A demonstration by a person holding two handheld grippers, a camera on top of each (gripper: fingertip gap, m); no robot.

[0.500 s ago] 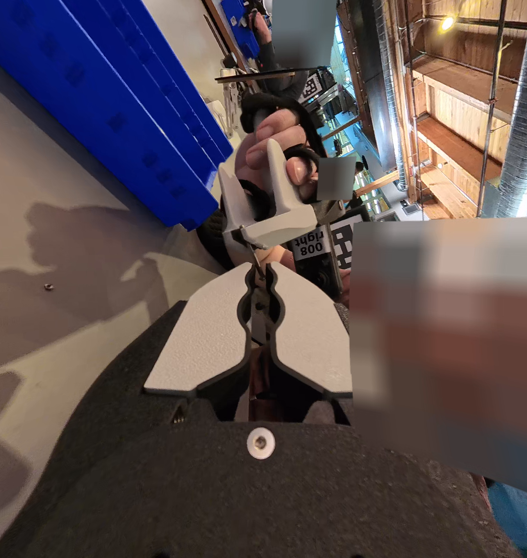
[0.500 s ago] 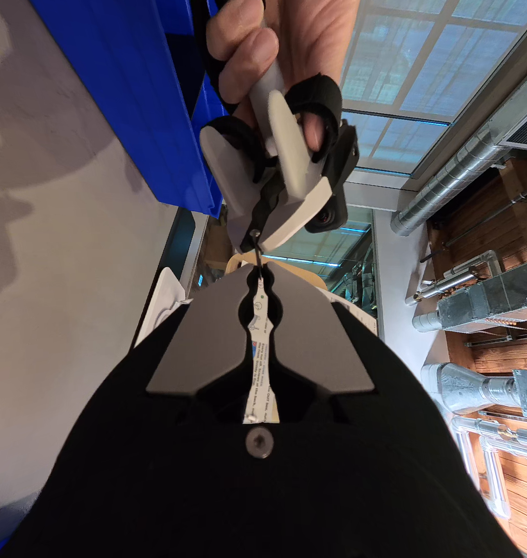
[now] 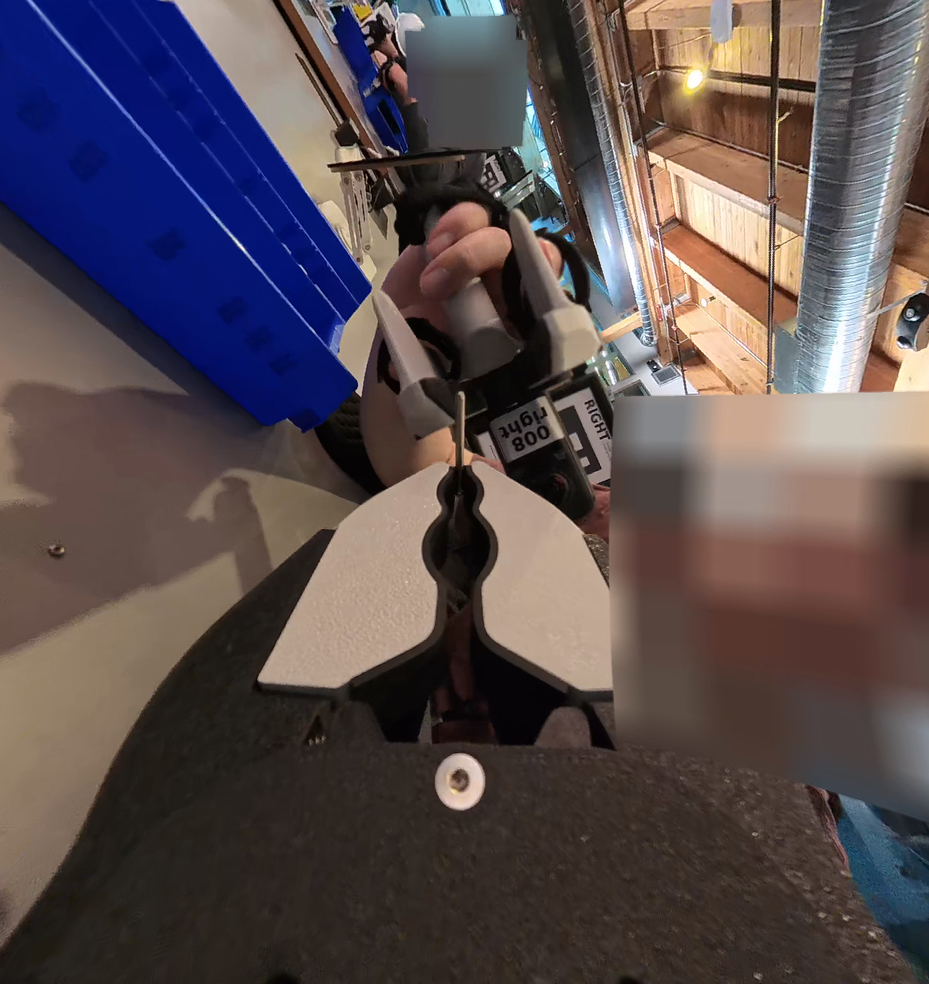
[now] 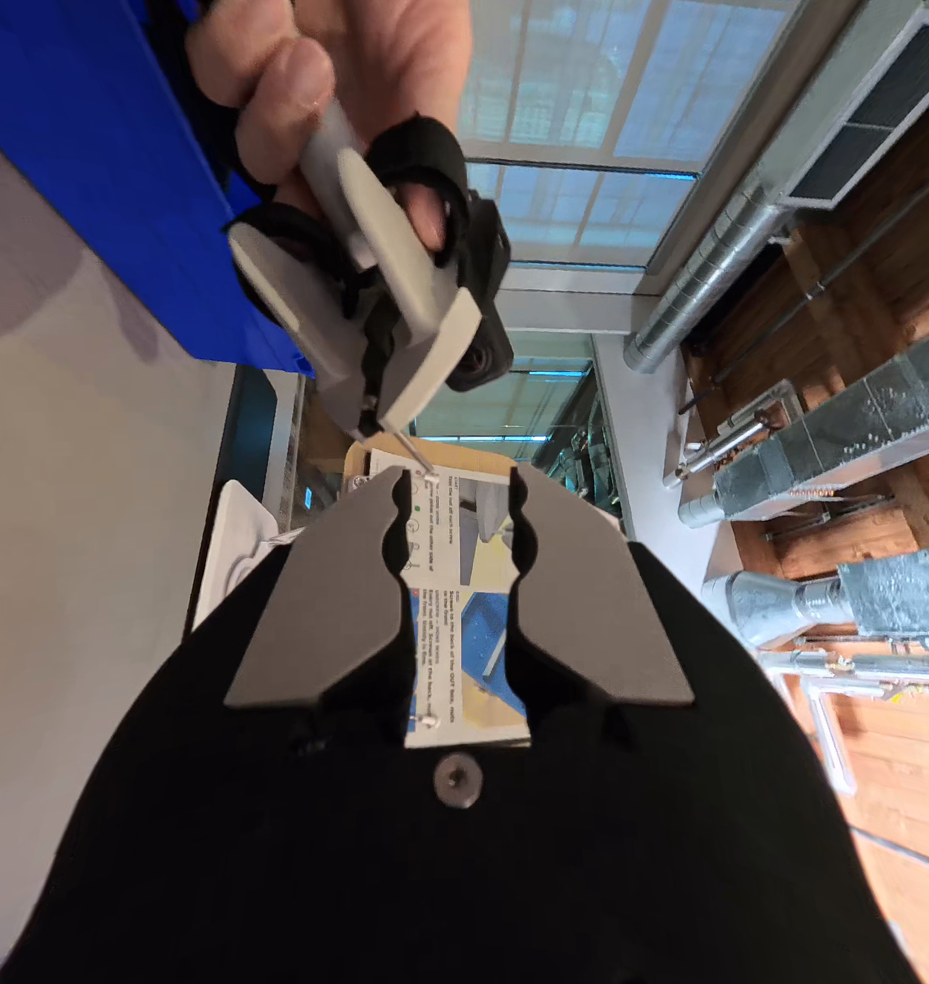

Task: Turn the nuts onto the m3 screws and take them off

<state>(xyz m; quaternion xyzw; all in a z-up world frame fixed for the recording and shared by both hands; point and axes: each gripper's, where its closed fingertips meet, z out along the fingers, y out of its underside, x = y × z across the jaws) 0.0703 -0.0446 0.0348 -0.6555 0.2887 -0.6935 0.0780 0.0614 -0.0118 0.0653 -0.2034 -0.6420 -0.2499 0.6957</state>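
Jaws of left gripper [image 3: 459, 471] pinched shut on m3 screw [image 3: 459, 426]; shank sticks straight out past tips, head end buried between pads. Same grip seen from right wrist cam: left gripper [image 4: 371, 426] closed, screw [image 4: 417, 452] poking out at a slant toward cam. Can't tell if a nut sits on the shank.

Right gripper [image 4: 459, 479] jaws wide apart, holding nothing; screw tip just short of the gap. From left cam, right gripper [image 3: 496, 383] also spread, tips either side of and beyond screw end, not touching it.

Writing: 2 printed labels + 1 black/white marker tag on right gripper body, legible. Instruction sheet [image 4: 451, 585] w/ text and photos on tan board behind right fingers, mostly blocked by them; 2 small silver fasteners on it.

Counts: 1 screw, 1 loose nut [image 3: 55, 549] on table [image 3: 105, 612], well apart from both grippers. 2 grippers, 1 hand each: hand [image 3: 451, 255] on right unit, hand [image 4: 318, 69] on left, black straps over fingers.

Surroundings: stacked blue bins [image 3: 158, 213] on table behind grippers, count unclear; same bins [image 4: 105, 186] in right cam. Silver ducts [image 3: 866, 213], wood ceiling, windows in bg. Hand + right unit block view past screw.
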